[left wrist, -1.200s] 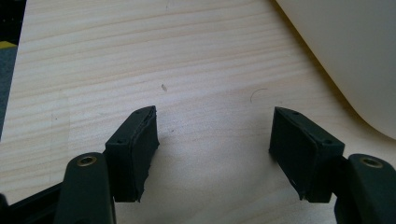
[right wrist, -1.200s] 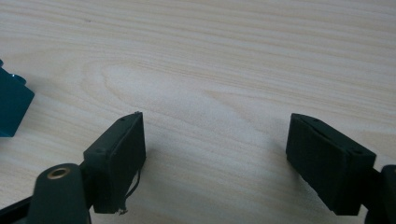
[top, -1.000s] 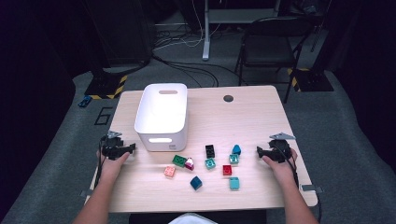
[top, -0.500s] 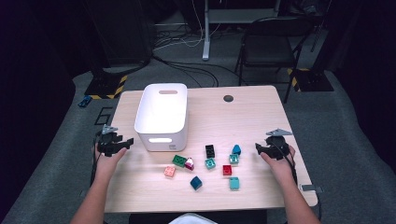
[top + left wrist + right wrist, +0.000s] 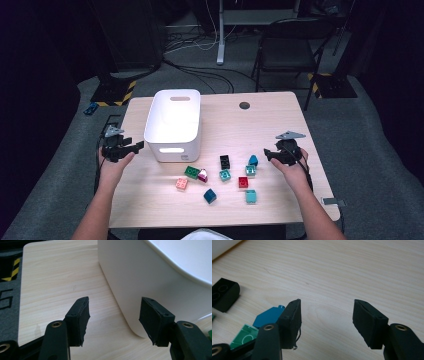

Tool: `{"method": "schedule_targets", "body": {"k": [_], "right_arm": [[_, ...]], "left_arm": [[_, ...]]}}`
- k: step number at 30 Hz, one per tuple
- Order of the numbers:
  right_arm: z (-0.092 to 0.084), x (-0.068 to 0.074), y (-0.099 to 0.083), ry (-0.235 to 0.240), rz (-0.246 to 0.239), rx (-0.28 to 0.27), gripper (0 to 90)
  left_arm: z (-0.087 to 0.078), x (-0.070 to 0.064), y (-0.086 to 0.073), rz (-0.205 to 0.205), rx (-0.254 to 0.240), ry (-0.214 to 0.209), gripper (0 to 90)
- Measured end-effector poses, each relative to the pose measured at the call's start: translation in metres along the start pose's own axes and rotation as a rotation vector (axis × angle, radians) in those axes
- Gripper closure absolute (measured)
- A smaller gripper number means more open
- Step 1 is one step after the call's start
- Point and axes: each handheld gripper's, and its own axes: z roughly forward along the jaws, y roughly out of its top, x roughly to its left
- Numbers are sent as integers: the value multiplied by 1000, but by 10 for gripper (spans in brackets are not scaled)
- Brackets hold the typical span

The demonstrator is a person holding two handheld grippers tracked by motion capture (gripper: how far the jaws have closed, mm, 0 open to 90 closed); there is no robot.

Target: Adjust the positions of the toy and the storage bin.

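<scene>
Near the table's front edge the loose blocks (image 5: 225, 175) all lie on the wood; the white bin (image 5: 173, 123) toward the left edge looks empty. Left gripper (image 5: 131, 146) and right gripper (image 5: 267, 154) hover with jaws apart, holding nothing; sorting seems unstarted.
</scene>
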Motion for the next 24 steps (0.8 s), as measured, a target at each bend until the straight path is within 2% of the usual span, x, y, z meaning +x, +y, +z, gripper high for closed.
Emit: {"method": "schedule_targets", "body": {"k": [3,4,11,19,22,24], "right_arm": [[-2,3,4,10,-3,-4,392],[-2,3,5,15,-8,-1,392],[0,9,10,31,-18,-9,392],[8,23,17,62,-37,-5,392],[9,31,22,80,-51,-14,392],[9,32,23,84,-50,-13,392]], "left_arm": [[5,0,2,2,-2,-12,411],[7,0,3,6,3,-31,411],[11,-3,4,9,5,-47,439],[20,-25,6,55,16,-90,439],[27,-38,11,76,21,-128,439],[29,-42,12,75,11,-133,439]]}}
